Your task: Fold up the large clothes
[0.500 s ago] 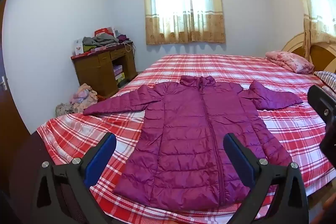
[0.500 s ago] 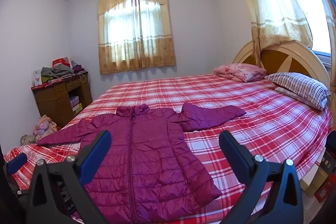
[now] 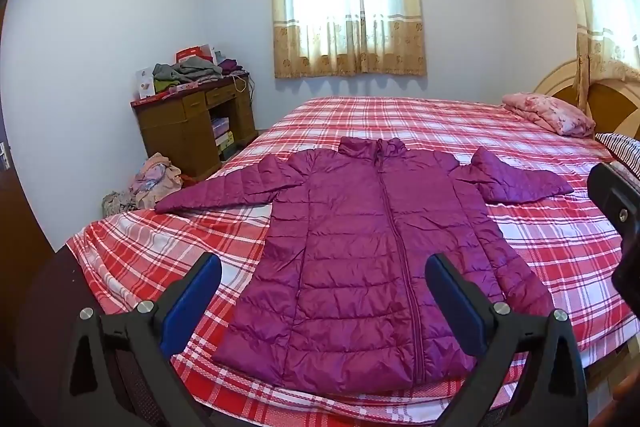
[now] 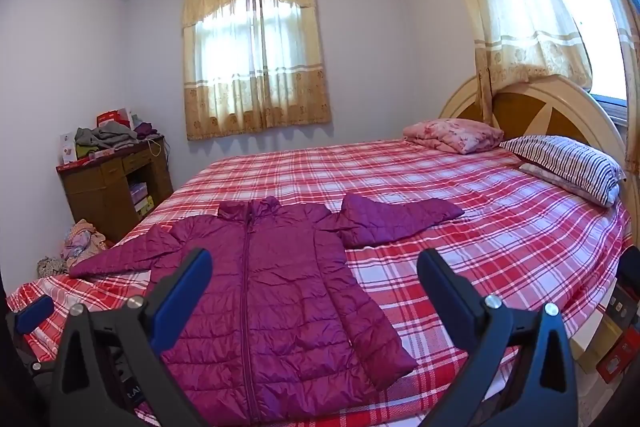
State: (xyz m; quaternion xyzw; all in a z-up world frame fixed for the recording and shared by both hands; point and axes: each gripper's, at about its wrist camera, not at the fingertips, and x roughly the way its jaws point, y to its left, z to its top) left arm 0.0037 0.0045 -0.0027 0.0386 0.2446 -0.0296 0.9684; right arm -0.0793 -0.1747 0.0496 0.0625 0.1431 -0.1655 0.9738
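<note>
Jacket (image 3: 360, 259) is flat on the bed (image 3: 560, 247), zip side up, hem at the near edge, collar pointing toward the far edge. The long axis runs straight away from you.

Left claw (image 3: 322, 291) sits over the hem, lined up with the jacket's body; both jaws are spread to full width with nothing between them. Right claw (image 4: 314, 287) is just as wide and empty, off the jacket's right side over bare bedsheet, so you're closest to the right-hand hem corner and side seam.

One sleeve (image 3: 228, 187) stretches out toward the bed's left edge, the other sleeve (image 3: 516, 179) lies bent toward the headboard end. My read: each claw takes its own side.

Count: one jacket, two sleeves, two claws, two pillows (image 4: 568, 163) at the headboard, plus one folded pink blanket (image 4: 452, 135).
</note>
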